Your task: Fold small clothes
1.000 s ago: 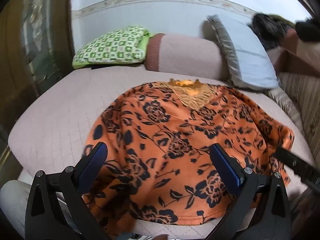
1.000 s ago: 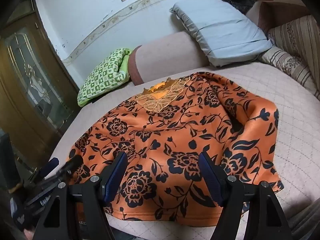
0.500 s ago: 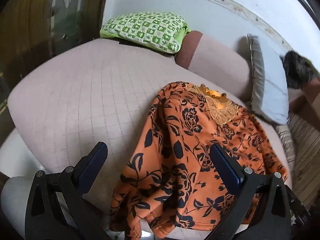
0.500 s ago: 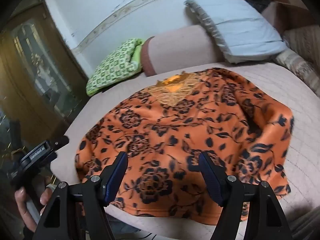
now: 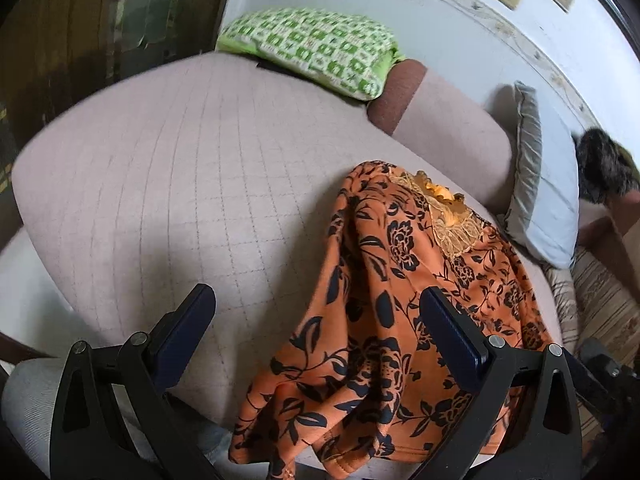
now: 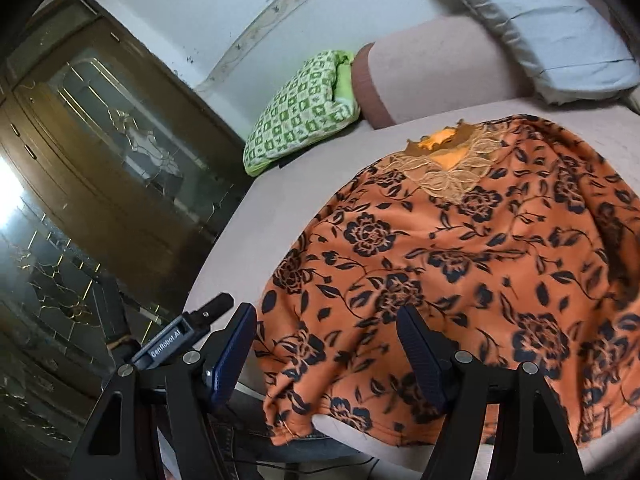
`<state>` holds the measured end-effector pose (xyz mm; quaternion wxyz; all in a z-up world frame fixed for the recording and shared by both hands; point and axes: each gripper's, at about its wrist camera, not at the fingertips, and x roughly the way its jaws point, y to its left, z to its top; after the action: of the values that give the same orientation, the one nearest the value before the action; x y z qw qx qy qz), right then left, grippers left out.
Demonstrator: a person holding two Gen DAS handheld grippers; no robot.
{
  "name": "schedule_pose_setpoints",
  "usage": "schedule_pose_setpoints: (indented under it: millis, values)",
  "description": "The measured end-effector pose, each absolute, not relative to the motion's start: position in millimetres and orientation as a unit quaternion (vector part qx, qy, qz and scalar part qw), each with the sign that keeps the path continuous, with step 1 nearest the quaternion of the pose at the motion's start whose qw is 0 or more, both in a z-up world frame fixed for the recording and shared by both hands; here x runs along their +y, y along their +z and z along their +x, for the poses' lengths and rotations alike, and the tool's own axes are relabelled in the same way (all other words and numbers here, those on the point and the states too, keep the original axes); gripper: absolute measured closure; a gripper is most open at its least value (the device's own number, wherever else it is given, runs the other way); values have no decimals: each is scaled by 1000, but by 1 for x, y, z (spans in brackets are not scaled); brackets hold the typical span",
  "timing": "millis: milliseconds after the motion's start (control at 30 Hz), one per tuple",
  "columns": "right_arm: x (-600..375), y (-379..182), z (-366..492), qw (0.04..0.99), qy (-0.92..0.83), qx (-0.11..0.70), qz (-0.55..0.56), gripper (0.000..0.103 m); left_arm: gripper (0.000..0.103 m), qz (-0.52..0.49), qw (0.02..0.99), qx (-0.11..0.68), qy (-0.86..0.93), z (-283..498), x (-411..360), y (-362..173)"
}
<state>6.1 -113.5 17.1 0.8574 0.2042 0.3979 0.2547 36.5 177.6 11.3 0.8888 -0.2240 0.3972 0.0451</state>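
Since a second ago the left gripper (image 5: 316, 316) has swung off to its left: then it faced the middle of the orange floral garment (image 5: 404, 312), now its left finger hangs over bare quilted cover and only its right finger sits over the cloth. Over the same second the right gripper (image 6: 326, 342) has slid toward the garment's near left corner, and the left tool's black body (image 6: 180, 334), marked GenRobot.AI, now shows just beside its left finger.

Both grippers point forward and slightly down over the near edge of the pink quilted bed (image 5: 192, 168). Each has its two blue-padded fingers spread wide, with nothing held between them and no pad touching the cloth as far as can be seen.

One garment lies on the bed, neckline with its lace trim toward the wall, hem draped over the near edge. Its left side looks bunched into folds in the left view, though in the right view it seems flatter; fisheye distortion makes this hard to judge.

Three cushions are at the head: one green checked pillow (image 6: 300, 108), one pink bolster (image 6: 432, 68) and one grey-blue pillow (image 6: 548, 36), the last cut off at the frame edge. A dark furry thing (image 5: 600, 168) beside it is too blurred to name. A wooden glass-fronted cabinet (image 6: 100, 152) stands to the left.
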Motion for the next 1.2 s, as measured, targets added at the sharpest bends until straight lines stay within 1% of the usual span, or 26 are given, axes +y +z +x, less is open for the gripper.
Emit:
schedule_pose_setpoints:
  millis: [167, 300, 433, 633, 833, 900, 967, 1100, 1133, 1167, 1200]
  values:
    - [-96, 10, 29, 838, 254, 433, 213, 32, 1, -242, 881, 405, 40, 35, 185, 5]
    - [-82, 8, 41, 832, 245, 457, 198, 32, 1, -243, 877, 412, 43, 34, 187, 2]
    - [-73, 10, 50, 824, 254, 467, 199, 32, 1, -221, 879, 418, 62, 37, 186, 2]
    - [-52, 12, 70, 805, 273, 490, 192, 32, 1, -221, 868, 438, 72, 57, 194, -1]
    - [-27, 22, 96, 795, 288, 497, 198, 32, 1, -240, 859, 451, 37, 85, 205, -1]
    - [-18, 24, 103, 790, 296, 498, 200, 32, 6, -246, 851, 463, 27, 89, 204, -16]
    - [-9, 23, 110, 784, 302, 506, 196, 32, 20, -248, 837, 488, 12, 93, 198, -27]
    - [18, 13, 135, 766, 306, 540, 167, 36, 22, -238, 834, 498, -7, 98, 189, -31]
    - [25, 9, 142, 762, 306, 548, 160, 37, 27, -234, 834, 499, -5, 99, 188, -32]
    - [34, 3, 149, 756, 307, 559, 152, 38, 38, -233, 831, 504, -4, 100, 187, -35]
    - [44, -6, 158, 746, 306, 573, 146, 40, 46, -236, 828, 509, -7, 102, 187, -38]
